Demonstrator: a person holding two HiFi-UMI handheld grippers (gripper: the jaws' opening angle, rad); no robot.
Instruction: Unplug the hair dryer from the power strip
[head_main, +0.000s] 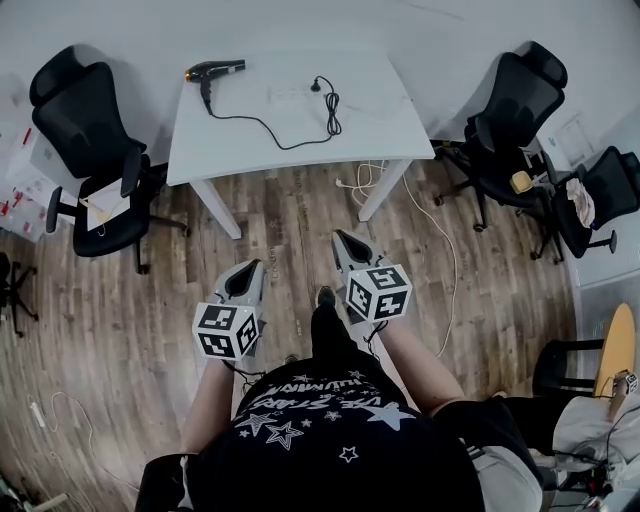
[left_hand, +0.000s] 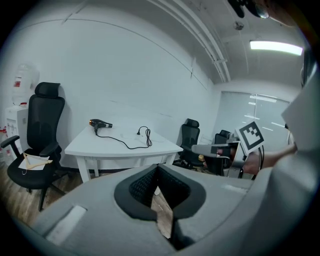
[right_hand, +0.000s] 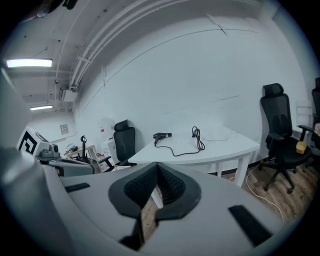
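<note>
While only head view shows both | left tool (head_main: 254, 268), right tool (head_main: 340, 240): closed, empty | hair dryer (head_main: 212, 71) on table (head_main: 385, 120)

Bare wood floor (head_main: 290, 215) leads straight to the desk (head_main: 385, 135). A left chair (head_main: 95, 150) and a right chair (head_main: 510, 110) flank it; the hair dryer cord (head_main: 283, 147) sprawls across its top.

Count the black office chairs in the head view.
3. One chair stands left of the white table, a second chair right of it, a third chair farther right near the picture's edge. Others may be cut off at the far left.
</note>
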